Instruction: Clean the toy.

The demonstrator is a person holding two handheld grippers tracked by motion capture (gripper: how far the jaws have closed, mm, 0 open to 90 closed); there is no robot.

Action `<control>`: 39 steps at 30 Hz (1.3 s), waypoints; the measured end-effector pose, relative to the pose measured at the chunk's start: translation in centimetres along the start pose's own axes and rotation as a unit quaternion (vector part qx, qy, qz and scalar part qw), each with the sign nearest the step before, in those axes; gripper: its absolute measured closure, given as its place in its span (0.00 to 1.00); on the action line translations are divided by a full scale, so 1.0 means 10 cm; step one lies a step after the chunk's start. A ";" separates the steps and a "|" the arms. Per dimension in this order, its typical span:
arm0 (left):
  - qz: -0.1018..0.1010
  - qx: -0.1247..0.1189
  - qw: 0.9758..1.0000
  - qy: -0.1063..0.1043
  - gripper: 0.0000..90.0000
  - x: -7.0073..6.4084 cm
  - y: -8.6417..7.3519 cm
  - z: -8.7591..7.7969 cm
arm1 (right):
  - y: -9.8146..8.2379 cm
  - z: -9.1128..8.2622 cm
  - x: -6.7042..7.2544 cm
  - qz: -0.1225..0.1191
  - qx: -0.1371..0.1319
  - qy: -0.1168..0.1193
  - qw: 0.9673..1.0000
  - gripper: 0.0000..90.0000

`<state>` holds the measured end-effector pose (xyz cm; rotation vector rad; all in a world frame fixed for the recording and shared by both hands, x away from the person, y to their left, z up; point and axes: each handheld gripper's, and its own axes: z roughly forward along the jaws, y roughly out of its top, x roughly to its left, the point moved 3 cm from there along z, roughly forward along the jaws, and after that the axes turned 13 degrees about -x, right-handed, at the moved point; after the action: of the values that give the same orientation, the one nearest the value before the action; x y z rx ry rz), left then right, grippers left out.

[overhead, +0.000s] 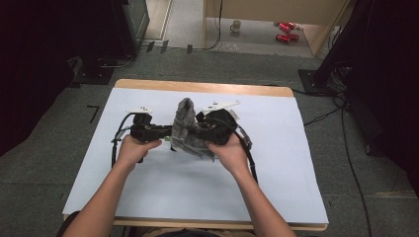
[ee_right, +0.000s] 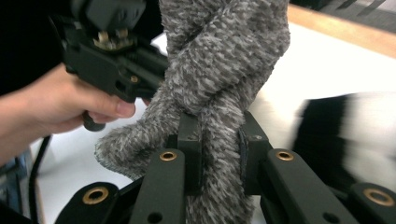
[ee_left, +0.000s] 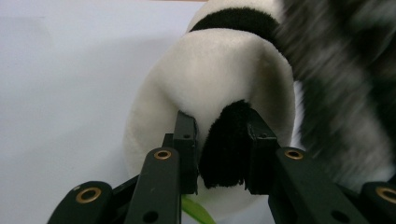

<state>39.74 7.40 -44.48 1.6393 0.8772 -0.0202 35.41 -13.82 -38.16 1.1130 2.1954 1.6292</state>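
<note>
A white and black plush panda lies on the white table cover. My left gripper is shut on one of its black limbs, with both pads pressing into the fur. A grey fuzzy knitted cloth stands bunched between the two hands. My right gripper is shut on a fold of it. In the high view the left gripper and the right gripper point toward each other at the table's middle. The right gripper view has the panda as a blur behind the cloth, and the person's left hand.
The table's wooden edge runs along the far side. On the floor beyond are a mug and red objects. Cables trail over the carpet at right. Dark equipment stands at both far corners.
</note>
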 end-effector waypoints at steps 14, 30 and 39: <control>0.019 0.000 0.999 0.030 0.79 0.00 0.00 0.04 | -0.26 -0.13 -0.34 -0.021 0.029 -0.056 0.998 0.85; -0.014 -0.001 0.999 0.034 0.79 0.13 0.06 0.08 | -0.55 -0.68 -0.82 -0.006 0.045 -0.124 0.991 0.84; -0.017 0.007 0.999 0.044 0.79 0.13 0.08 0.08 | -0.49 -0.77 -0.77 -0.007 0.042 -0.109 0.993 0.85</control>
<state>41.52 7.39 -44.66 1.6474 0.9747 0.0235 34.37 -25.18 -41.71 1.2307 2.1406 1.3502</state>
